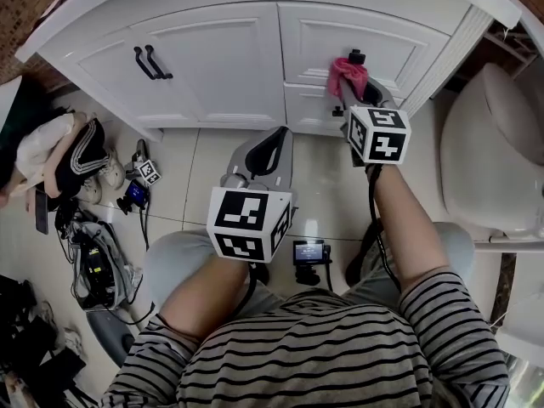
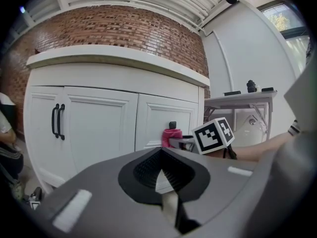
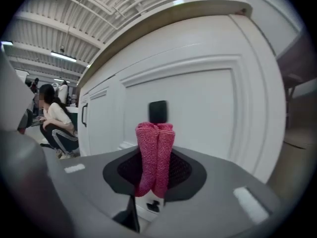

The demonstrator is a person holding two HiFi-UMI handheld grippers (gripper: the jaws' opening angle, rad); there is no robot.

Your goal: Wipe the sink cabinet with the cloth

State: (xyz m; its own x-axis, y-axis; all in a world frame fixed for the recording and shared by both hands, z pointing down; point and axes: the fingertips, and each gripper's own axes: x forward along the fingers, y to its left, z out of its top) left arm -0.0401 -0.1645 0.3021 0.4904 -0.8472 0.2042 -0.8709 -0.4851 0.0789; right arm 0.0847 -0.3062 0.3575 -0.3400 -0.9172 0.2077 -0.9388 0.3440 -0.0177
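**At the white panelled sink cabinet (image 1: 221, 66), right door: cloth clamped and up at the panel**

Low on the tiled floor (image 1: 191, 160), a person sits facing the cabinet with both tools held forward.

- Right tool (image 3: 154, 170): jaws pinched on a pink knitted cloth (image 3: 154, 148). The cloth is folded double and stands up out of the pads as a thick wad.
- Cloth position: in front of the right-hand door, just below a small black knob (image 3: 158, 112). The head view puts the wad right at the panel. Whether it touches cannot be told.
- Left tool (image 2: 159, 175): jaws brought together at the tips, nothing between them. It hangs back from the cabinet, well apart from the cloth.
- Left doors carry a pair of black bar handles (image 1: 149, 62).

Handling, as a judgement:
- The cloth looks soft, light and limp, with a grippy weave unlikely to slip.
- A grip low on the fold, as here, leaves a free pad to press flat.
- The loose top may flop or catch on the knob.

Writing: none legible. Only black-and-white square markers on the tool cubes (image 1: 378, 133).
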